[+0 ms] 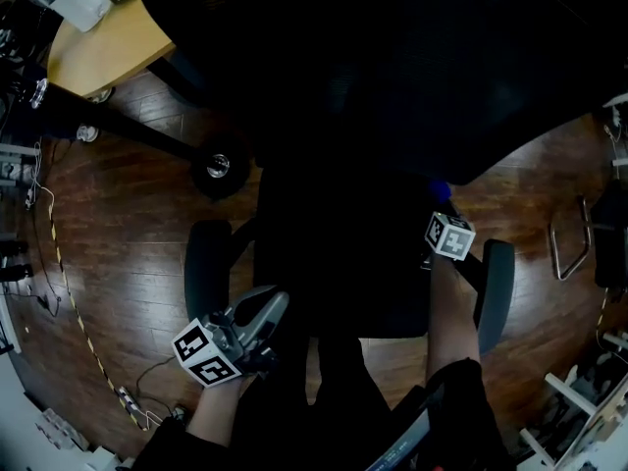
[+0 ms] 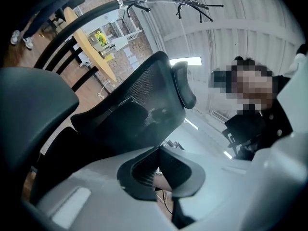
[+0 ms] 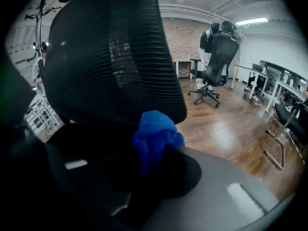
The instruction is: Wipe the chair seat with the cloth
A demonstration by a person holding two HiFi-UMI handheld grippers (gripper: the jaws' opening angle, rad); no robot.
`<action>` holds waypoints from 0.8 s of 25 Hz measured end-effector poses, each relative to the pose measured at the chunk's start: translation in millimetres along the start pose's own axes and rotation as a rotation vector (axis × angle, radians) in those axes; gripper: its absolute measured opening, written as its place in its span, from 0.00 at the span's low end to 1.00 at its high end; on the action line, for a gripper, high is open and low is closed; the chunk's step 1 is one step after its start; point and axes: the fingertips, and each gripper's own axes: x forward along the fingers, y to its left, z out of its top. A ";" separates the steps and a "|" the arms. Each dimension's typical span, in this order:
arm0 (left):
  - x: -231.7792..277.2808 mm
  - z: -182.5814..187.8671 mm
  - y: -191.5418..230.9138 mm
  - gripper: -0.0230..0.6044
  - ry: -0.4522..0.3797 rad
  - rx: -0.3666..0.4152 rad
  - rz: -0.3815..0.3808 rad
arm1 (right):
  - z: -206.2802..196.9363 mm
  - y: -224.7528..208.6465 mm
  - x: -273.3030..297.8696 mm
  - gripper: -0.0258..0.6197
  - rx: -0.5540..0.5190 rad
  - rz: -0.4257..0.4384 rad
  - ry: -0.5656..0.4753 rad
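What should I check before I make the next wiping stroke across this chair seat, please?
1. Cloth held firmly: ok. The right gripper is shut on the blue cloth.
2. Cloth spread flat for wiping: not ok. It sticks out of the jaws as a bunched wad.
3. Cloth touching the chair seat: cannot tell. The seat is too dark in the head view to show contact.
4. Left gripper free: ok. Its jaws stand apart with nothing between them.
5. Room ahead of the stroke: cannot tell. The mesh backrest rises just behind the cloth, so there is probably little room.
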 end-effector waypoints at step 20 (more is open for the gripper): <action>-12.5 29.6 -14.7 0.04 -0.072 0.013 0.005 | 12.9 280.5 -27.2 0.13 -0.171 0.557 -0.023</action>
